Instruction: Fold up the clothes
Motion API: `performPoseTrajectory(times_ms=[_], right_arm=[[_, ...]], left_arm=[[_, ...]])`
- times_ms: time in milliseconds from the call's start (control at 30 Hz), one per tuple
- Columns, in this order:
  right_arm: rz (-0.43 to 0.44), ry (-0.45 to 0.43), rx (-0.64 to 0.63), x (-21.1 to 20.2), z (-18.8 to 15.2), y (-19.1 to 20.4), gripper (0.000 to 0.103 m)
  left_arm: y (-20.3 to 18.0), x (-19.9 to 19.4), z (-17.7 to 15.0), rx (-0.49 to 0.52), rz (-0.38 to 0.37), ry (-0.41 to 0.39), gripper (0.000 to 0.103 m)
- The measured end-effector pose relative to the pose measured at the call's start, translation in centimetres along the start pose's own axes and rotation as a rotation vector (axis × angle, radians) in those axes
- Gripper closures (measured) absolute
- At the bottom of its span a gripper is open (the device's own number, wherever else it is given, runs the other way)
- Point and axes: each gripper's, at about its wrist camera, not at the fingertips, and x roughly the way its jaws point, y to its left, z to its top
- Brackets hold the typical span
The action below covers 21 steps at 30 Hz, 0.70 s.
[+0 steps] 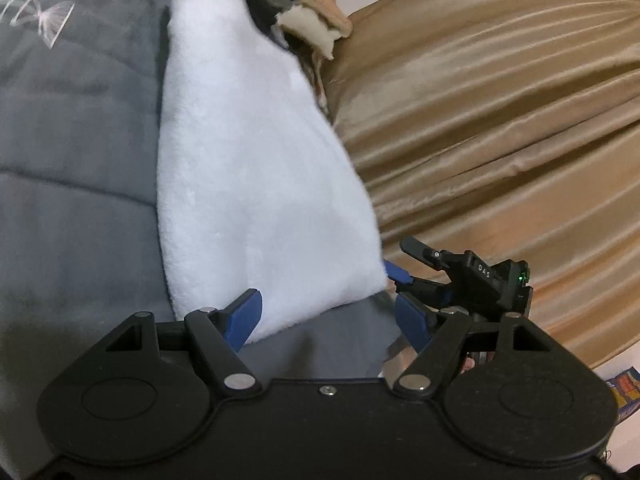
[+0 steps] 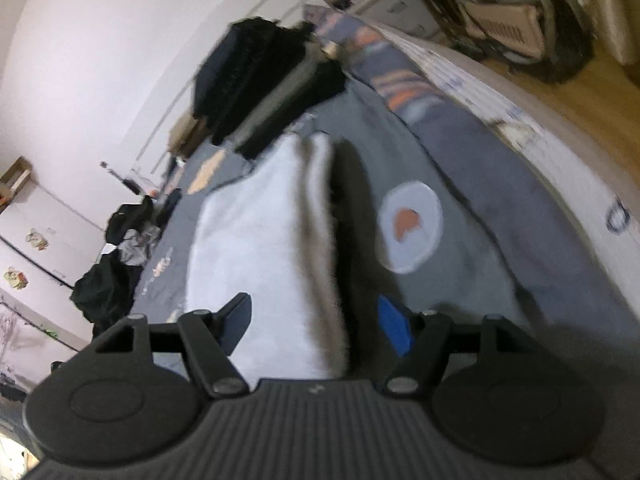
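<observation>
Both spread, gripping nothing: left gripper point(image 1: 324, 320) at near hem of white garment point(image 1: 256, 168), right gripper point(image 1: 404, 276) beside its corner. Folded lengthwise on grey bed cover point(image 1: 72, 140). Next, probably: pinch near corners, carry toward far end. Ahead, dark clothes pile point(image 2: 256, 80); open cover rightward.

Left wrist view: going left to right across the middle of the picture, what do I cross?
Grey quilted bedspread → white fleece garment lying on it → tan draped fabric along the right side.
</observation>
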Motion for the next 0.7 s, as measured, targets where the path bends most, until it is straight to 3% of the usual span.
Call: performPoseTrajectory(times_ms=[200,367,533,700], right_arm=[[0.075,-0.014,-0.061,1.8,-0.2,3.3,0.033],[0.093,0.024,-0.053,5.0,-0.8,4.1,0.033],[0.06,0.035,-0.088,6.1,-1.1,4.3,0.033],[-0.002,-0.007,-0.119,6.1,-1.5,5.4,0.033]], left_arm=[[-0.5,-0.1,5.7,0.017,0.011,-0.093,0.027],[0.3,2.2,9.2,0.026,0.053,-0.078,0.027],[2.2,2.6,10.1,0.029,0.064,-0.052,0.027],[4.1,2.6,11.4,0.009,0.059,-0.055,0.027]])
